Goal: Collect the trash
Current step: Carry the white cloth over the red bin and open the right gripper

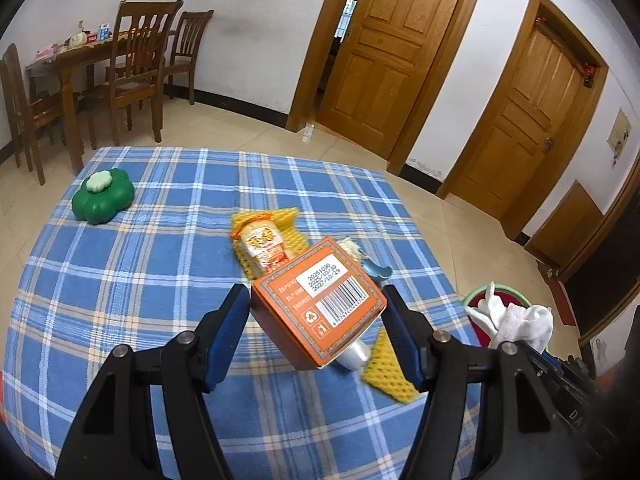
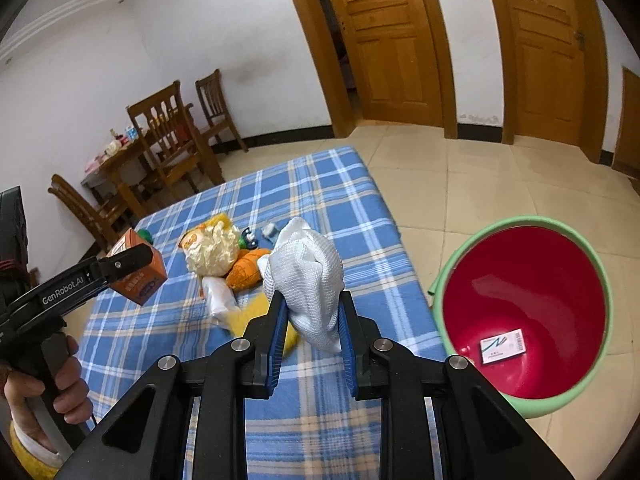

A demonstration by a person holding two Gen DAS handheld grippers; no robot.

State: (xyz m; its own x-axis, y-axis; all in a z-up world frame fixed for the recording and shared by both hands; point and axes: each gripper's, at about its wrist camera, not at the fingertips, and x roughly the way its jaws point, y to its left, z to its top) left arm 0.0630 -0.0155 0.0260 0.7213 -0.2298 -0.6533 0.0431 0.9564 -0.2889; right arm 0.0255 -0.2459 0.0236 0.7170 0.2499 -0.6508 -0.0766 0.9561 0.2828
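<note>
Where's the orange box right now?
The orange box is clamped in the left gripper, lifted above the plaid tablecloth, just in front of the snack packet on yellow foam netting.

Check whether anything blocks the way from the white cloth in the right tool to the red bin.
Nothing visible does. The right tool holds the white cloth above the table's edge, and the red bin stands open on the floor beside it, with only a small card at its bottom.
</note>
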